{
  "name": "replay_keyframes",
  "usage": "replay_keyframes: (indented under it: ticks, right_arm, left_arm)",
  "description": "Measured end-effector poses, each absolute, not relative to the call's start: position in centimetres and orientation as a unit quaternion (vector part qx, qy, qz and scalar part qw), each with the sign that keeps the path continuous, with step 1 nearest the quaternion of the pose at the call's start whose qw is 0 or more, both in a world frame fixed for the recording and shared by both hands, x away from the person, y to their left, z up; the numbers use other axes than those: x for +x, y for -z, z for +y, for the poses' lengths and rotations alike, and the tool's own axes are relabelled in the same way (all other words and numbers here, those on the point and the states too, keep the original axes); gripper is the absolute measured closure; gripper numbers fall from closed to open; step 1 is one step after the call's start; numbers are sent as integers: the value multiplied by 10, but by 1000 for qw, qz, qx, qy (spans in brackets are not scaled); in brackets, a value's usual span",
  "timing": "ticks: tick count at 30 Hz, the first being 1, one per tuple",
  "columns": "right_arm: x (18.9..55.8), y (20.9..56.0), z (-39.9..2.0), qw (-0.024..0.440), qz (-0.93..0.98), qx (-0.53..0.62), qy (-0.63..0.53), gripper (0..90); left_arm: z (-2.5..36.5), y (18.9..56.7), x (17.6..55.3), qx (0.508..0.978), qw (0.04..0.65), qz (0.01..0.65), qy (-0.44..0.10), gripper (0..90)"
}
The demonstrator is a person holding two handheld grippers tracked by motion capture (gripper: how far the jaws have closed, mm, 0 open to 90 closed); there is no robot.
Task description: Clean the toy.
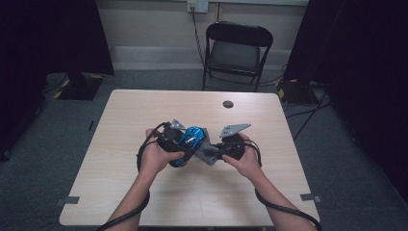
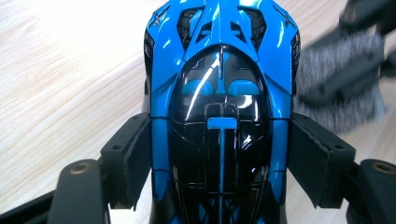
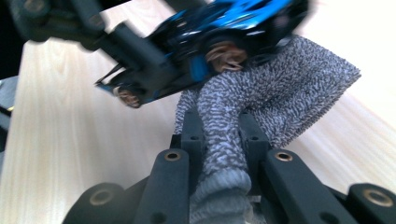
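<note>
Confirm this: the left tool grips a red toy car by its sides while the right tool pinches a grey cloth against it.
One thing is wrong: the toy car is blue and black, not red, as the left gripper view shows. The left tool does clamp its sides, and the right tool does pinch the grey cloth against it.

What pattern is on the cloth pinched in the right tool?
The knitted cloth has a speckled grey-and-white fleck, clearest in the right gripper view.

Glossy blue/black plastic toy car [image 2: 219, 107], grey knit cloth [image 3: 280, 88] w/ rough weave, matt pale wood-grain table [image 1: 144, 103]
</note>
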State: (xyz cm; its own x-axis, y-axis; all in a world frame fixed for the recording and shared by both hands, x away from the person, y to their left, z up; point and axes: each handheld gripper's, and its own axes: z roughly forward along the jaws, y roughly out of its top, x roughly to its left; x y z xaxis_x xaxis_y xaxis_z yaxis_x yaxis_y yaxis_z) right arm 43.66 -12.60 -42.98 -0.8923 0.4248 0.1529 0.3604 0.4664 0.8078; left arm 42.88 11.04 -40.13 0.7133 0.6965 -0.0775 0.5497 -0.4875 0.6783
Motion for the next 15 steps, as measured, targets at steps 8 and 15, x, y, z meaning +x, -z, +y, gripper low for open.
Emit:
replay_keyframes:
  ticks: [8,15]
  right_arm:
    - [428,439,-110,18,863,207,-460,767]
    - [420,449,-100,0,867,194,-458,766]
  left_arm:
    - [112,400,434,851,357,371,-103,281]
    - [112,403,440,843,362,384,-99,281]
